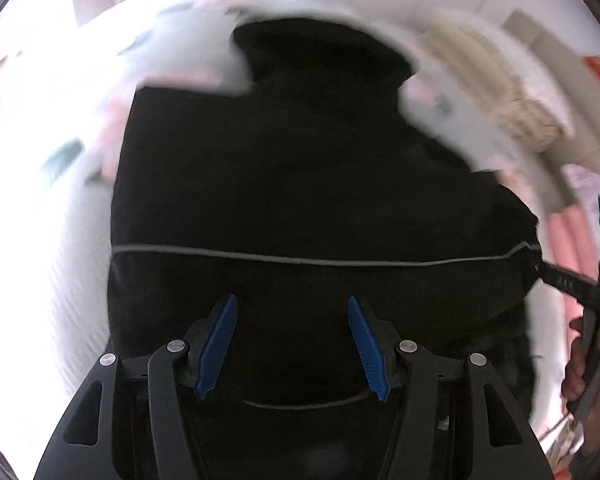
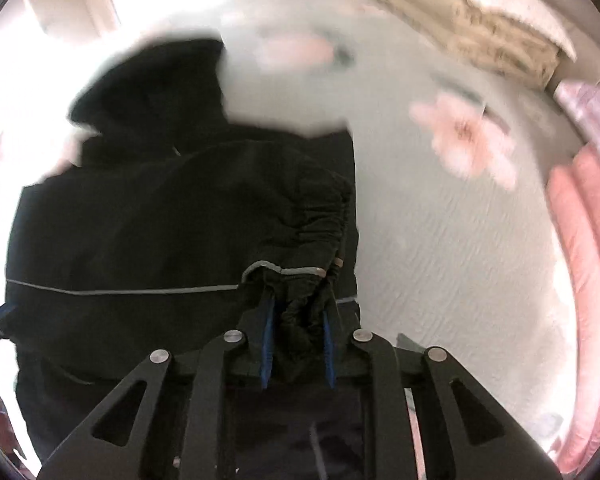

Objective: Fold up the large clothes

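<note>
A large black hooded jacket (image 1: 292, 184) with a thin grey reflective stripe lies on a pale floral bedspread (image 1: 72, 208). My left gripper (image 1: 292, 312) hovers over its lower part with its blue pads wide apart and nothing pinched. In the right wrist view the same jacket (image 2: 148, 216) fills the left half. My right gripper (image 2: 298, 316) is shut on a bunched, gathered cuff or hem (image 2: 304, 312) of the jacket, with the cloth pressed between the blue pads. That gripper also shows at the jacket's right edge (image 1: 568, 280) in the left wrist view, held by a hand (image 1: 580, 376).
The bedspread (image 2: 440, 260) stretches bare to the right of the jacket. A pink rolled quilt (image 2: 588, 272) lies along the right edge. A beige knitted blanket (image 2: 492, 40) sits at the far right corner. Both views are motion blurred.
</note>
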`<state>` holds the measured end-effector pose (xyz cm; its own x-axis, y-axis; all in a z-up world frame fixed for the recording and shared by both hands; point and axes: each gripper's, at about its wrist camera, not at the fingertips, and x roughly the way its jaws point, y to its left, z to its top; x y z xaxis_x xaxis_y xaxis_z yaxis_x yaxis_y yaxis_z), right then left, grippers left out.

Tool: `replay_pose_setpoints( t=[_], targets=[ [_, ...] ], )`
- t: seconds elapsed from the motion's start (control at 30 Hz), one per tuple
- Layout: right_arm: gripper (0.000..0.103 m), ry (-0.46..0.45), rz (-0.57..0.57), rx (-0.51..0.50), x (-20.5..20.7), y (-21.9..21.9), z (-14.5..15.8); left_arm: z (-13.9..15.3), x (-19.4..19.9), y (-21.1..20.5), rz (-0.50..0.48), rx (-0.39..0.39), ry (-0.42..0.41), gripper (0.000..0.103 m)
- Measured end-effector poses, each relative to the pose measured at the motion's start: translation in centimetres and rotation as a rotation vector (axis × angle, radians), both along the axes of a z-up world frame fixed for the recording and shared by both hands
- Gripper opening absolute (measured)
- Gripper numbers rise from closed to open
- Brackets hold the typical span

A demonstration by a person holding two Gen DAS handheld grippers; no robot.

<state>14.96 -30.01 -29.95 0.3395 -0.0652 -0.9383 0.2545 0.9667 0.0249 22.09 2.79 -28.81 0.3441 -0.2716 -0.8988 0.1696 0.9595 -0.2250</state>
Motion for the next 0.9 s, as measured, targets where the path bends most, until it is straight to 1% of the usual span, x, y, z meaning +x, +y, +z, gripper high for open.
replay_pose_setpoints(
  t=[0.07,0.1,0.17,0.23,0.3,0.37,0.4,0.43,0.47,0.53,0.57,0.63,0.67,0.7,0.73,0.77,0.8,0.87,0.9],
  targets=[
    [0.024,0.049,0.012,0.04,0.5,-0.2,-3.3,-1.6,0.2,-0.1,-0.01,0.032,-0.004,0.059],
    [0.025,0.054,0.026,0.024,0.8,0.1,-4.1,-2.1,0.2,-0.4,-0.019,0.058,-0.014,0.059],
    [0.026,0.055,0.057,-0.015,0.9,0.6,-4.0,-2.1,0.3,-1.1,-0.023,0.111,-0.02,0.059],
    [0.028,0.06,0.08,-0.011,0.7,0.5,-3.2,-1.3,0.1,-1.2,-0.026,0.115,-0.024,0.059],
    [0.041,0.055,0.097,-0.008,-0.1,-0.1,-1.4,1.0,-0.5,-0.7,-0.028,0.062,-0.041,0.059],
    [0.049,0.018,0.105,-0.004,-1.0,-0.2,1.1,3.4,-1.0,-0.2,-0.031,0.018,-0.089,0.059],
    [0.051,-0.007,0.106,-0.004,-1.4,-0.1,2.3,4.8,-1.1,0.1,-0.032,-0.001,-0.119,0.059],
    [0.051,-0.036,0.111,0.004,-1.7,0.2,3.6,5.4,-0.7,0.3,-0.033,-0.006,-0.129,0.059],
    [0.051,-0.055,0.121,0.014,-1.6,0.8,4.6,5.6,-0.2,0.6,-0.034,-0.005,-0.131,0.059],
    [0.051,-0.059,0.137,0.024,-0.8,2.0,4.9,4.8,0.8,0.9,-0.034,0.016,-0.122,0.059],
    [0.051,-0.053,0.152,0.029,0.0,2.9,4.3,3.6,1.7,1.1,-0.031,0.038,-0.098,0.059],
    [0.046,-0.031,0.161,0.022,1.3,3.8,2.4,1.1,2.8,0.8,-0.023,0.047,-0.05,0.059],
    [0.042,0.002,0.152,0.017,2.2,4.0,0.8,-0.7,3.4,1.2,-0.027,0.049,-0.02,0.059],
    [0.038,0.039,0.136,0.013,2.4,3.7,-1.0,-2.0,3.4,1.3,-0.037,0.052,-0.006,0.059],
    [0.036,0.08,0.115,0.02,3.2,3.4,-2.6,-2.7,3.5,1.2,-0.049,0.054,0.0,0.059],
    [0.036,0.102,0.1,0.046,3.4,3.2,-4.1,-3.3,3.6,0.9,-0.073,0.071,-0.004,0.059],
    [0.036,0.099,0.09,0.057,3.3,2.9,-4.3,-3.1,3.8,0.5,-0.088,0.084,-0.01,0.059],
    [0.036,0.112,0.087,0.042,3.6,3.0,-3.8,-2.0,3.8,0.1,-0.124,0.098,-0.009,0.059],
    [0.036,0.118,0.092,0.033,3.7,3.1,-3.4,-1.3,3.9,0.2,-0.135,0.082,-0.009,0.058]
  ],
)
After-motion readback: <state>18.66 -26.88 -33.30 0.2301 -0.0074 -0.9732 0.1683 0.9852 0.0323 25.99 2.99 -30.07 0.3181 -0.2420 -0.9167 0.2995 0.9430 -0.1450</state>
